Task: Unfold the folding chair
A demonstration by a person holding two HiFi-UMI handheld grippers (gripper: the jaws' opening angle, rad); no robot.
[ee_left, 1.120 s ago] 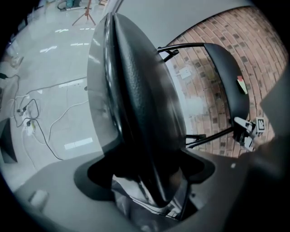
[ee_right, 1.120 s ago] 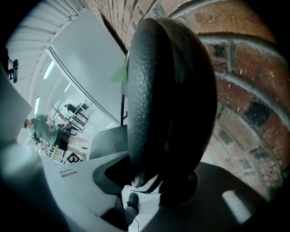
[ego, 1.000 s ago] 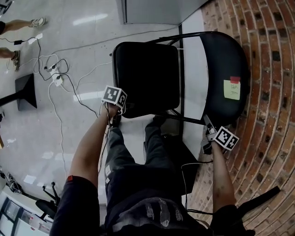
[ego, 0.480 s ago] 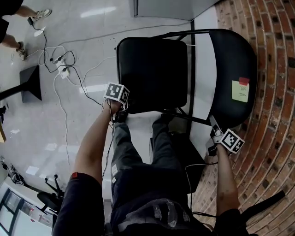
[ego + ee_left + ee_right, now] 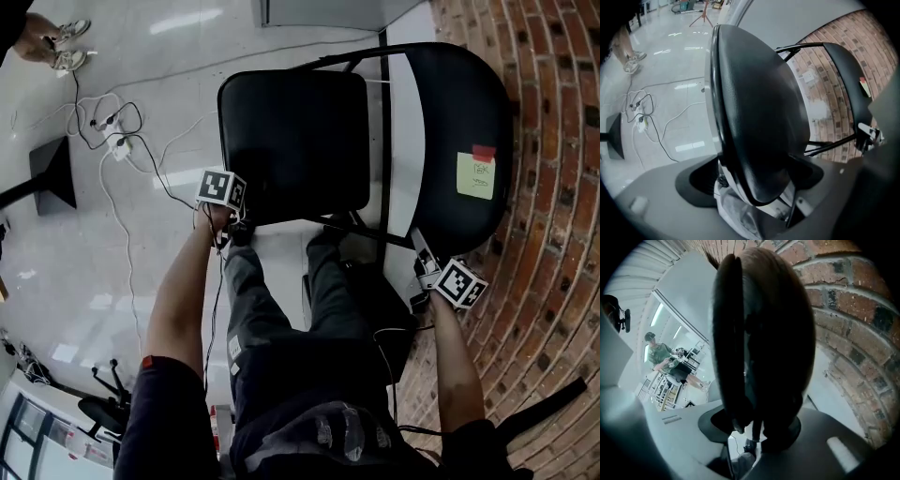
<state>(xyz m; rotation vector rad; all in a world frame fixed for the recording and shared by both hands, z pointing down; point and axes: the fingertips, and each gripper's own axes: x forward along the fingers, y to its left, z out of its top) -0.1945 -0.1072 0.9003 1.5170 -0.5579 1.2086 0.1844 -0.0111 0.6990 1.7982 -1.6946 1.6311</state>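
A black folding chair stands partly spread on the floor, its seat (image 5: 295, 141) left of its backrest (image 5: 459, 122), which bears a yellow note (image 5: 475, 176). My left gripper (image 5: 232, 223) grips the seat's near left corner. In the left gripper view the seat (image 5: 759, 108) fills the left gripper (image 5: 757, 187), whose jaws are wide on the thick edge. My right gripper (image 5: 424, 267) sits at the backrest's near rim. Its jaws are closing, and in the right gripper view the backrest (image 5: 764, 324) stands between the jaws of the right gripper (image 5: 757, 427).
A brick wall (image 5: 553, 206) curves just right of the chair. White cables and a power strip (image 5: 117, 145) lie on the glossy floor at left, beside a black stand base (image 5: 52, 173). Another person's feet (image 5: 61, 37) show top left. My legs (image 5: 281, 319) stand under the seat.
The left gripper has drifted a little left with the seat's corner. The right gripper stays at the backrest's rim. The gap between seat and backrest looks slightly wider.
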